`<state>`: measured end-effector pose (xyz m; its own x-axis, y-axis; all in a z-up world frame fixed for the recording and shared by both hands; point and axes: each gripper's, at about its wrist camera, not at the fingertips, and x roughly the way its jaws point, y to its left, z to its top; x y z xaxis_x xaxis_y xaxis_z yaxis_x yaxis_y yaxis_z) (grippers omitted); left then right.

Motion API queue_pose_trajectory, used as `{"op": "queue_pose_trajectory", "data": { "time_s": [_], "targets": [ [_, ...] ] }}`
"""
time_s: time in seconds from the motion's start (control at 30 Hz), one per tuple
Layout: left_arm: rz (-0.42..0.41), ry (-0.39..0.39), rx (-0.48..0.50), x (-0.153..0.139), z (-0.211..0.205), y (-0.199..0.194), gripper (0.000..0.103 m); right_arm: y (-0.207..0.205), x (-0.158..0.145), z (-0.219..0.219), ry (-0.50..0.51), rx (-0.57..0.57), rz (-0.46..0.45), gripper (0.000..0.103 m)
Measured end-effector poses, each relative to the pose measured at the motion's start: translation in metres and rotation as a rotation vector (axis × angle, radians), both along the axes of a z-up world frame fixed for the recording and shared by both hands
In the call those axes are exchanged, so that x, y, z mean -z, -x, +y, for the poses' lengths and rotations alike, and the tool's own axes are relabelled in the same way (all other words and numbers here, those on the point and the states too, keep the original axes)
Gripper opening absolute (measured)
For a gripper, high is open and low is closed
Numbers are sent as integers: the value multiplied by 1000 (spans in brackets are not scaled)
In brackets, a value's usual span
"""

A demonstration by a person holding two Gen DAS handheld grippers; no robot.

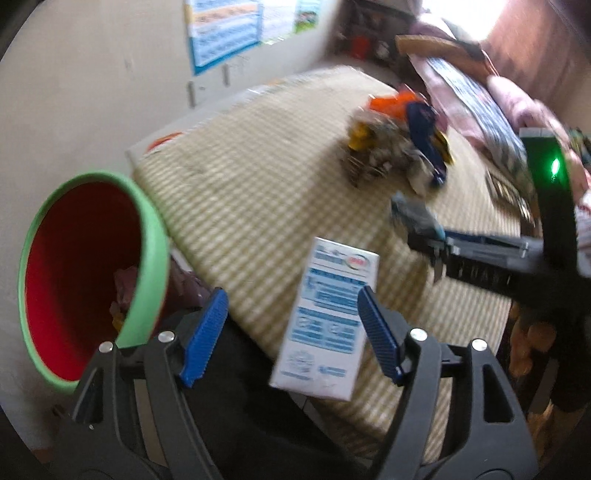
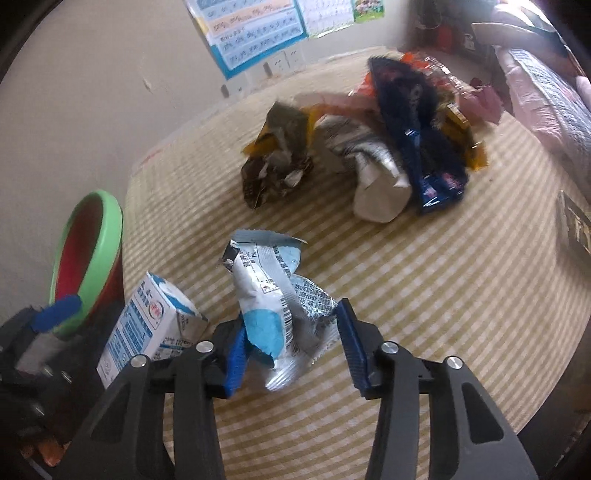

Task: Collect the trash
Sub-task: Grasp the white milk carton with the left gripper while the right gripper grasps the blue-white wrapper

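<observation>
A white and blue drink carton (image 1: 325, 321) sits tilted at the striped mat's (image 1: 258, 184) near edge, between the fingers of my left gripper (image 1: 291, 332). That gripper is open: one pad is beside the carton's edge and the other is well clear. The same carton (image 2: 147, 325) shows beside a red bin with a green rim (image 2: 88, 258), also at left (image 1: 85, 277). My right gripper (image 2: 291, 347) straddles a crumpled silver and blue wrapper (image 2: 273, 314) lying on the mat. One pad touches the wrapper and the other only meets its crinkled edge.
A pile of crumpled wrappers and bags (image 2: 369, 147) lies farther back on the mat (image 2: 443, 295). Pink bedding (image 2: 546, 103) lines the right side and a dark booklet (image 2: 576, 229) lies at the right edge. The wall with posters (image 2: 255, 33) stands behind the bin.
</observation>
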<state>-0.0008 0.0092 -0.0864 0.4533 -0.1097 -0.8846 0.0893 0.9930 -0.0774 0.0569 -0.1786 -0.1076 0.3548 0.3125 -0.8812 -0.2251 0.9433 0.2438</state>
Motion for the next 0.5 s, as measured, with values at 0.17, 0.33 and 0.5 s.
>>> {"op": "queue_pose_trajectory", "data": {
  "time_s": [0.17, 0.33, 0.5],
  "targets": [
    [84, -29, 66, 20, -19, -8, 70, 0, -8, -13, -30, 31, -13, 43],
    [201, 11, 57, 46, -15, -19, 70, 3, -13, -16, -35, 33, -27, 43],
    [220, 62, 25, 49, -6, -19, 54, 0, -18, -11, -41, 35, -53, 43]
  ]
}}
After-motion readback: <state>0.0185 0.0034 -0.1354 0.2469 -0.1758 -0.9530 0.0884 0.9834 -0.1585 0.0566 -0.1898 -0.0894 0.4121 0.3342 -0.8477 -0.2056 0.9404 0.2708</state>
